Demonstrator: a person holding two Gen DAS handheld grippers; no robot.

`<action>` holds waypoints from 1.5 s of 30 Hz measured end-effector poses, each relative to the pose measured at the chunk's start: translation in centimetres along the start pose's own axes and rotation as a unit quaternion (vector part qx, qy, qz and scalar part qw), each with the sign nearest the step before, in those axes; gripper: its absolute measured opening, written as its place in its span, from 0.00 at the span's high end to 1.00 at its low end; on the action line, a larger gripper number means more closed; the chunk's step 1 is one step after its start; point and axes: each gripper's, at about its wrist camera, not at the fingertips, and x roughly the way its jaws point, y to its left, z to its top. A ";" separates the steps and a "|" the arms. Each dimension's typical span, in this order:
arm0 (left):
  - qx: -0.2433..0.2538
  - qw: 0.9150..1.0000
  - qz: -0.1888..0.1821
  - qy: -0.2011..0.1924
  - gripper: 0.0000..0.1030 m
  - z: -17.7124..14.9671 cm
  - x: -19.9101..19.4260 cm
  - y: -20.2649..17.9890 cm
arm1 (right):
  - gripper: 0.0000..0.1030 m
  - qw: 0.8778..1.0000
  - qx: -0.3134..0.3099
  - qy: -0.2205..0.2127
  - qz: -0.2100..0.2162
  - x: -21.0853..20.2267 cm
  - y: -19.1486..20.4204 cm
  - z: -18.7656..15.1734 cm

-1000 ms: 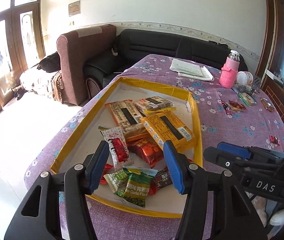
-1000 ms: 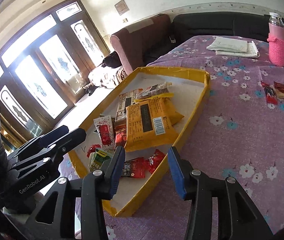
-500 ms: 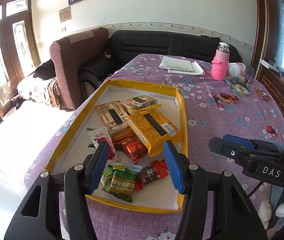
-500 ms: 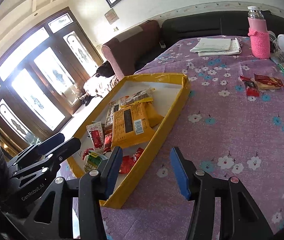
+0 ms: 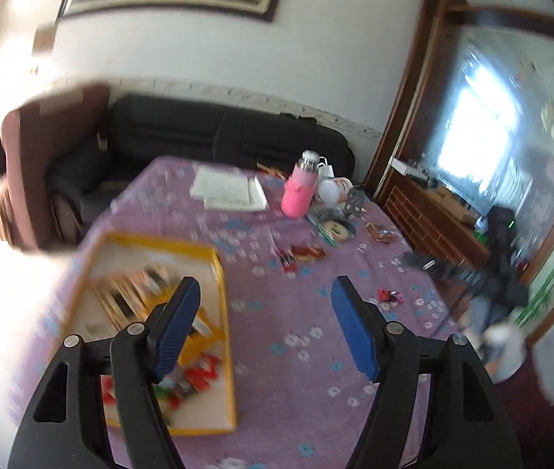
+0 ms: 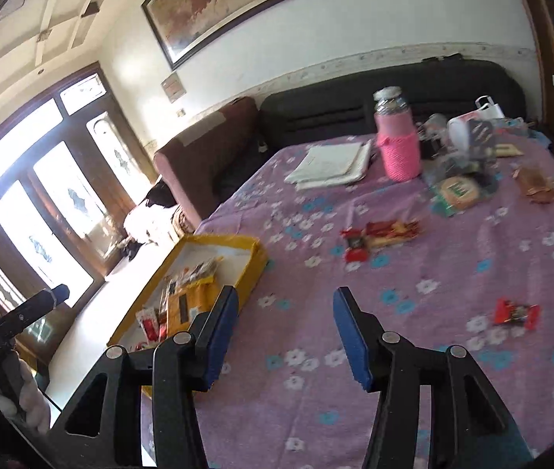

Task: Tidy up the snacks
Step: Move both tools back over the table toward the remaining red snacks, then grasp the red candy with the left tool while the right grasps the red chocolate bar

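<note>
**Both grippers spread and empty above the snack table**

Left gripper (image 5: 265, 326) hangs over the purple flowered tablecloth (image 5: 296, 312) with its blue pads parted and nothing between them; its jaws have just been opening wider. Below its left finger sits the yellow-rimmed tray (image 5: 220, 273), which holds a blurred heap of snack packets (image 5: 140, 297), orange ones toward the back and red and green ones at the near end. Right of the tray, loose on the cloth, lie a pair of red wrappers (image 5: 300, 256) and, nearer the table's right edge, a small red candy (image 5: 388, 295). Farther back stand a stack of papers (image 5: 230, 191) and a pink bottle (image 5: 298, 191), with a clutter of small packets just beside the bottle.

Right gripper (image 6: 283, 336) is likewise parted and holds nothing, poised over bare cloth just right of the tray's near corner. In its view the red wrappers lie ahead, and the small red candy sits off to the right, well apart from its fingers.
</note>
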 end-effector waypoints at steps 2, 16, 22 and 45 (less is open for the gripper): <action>0.068 0.996 0.057 -0.029 0.31 3.1 -1.8 -1.3 | 0.48 0.999 0.017 -0.026 -0.029 -5.0 -2.2 3.2; -0.037 0.999 0.016 -0.034 0.19 12.0 8.7 -0.2 | 0.27 0.987 0.047 -0.095 -0.119 -11.3 -9.6 13.5; -0.052 0.996 -0.050 0.056 0.25 8.1 19.2 -3.2 | 0.44 0.996 0.015 0.034 -0.081 3.5 -10.8 10.3; -0.150 0.967 -0.037 0.202 0.31 1.1 34.4 0.6 | 0.76 0.957 0.063 0.283 -0.015 24.6 -13.2 3.4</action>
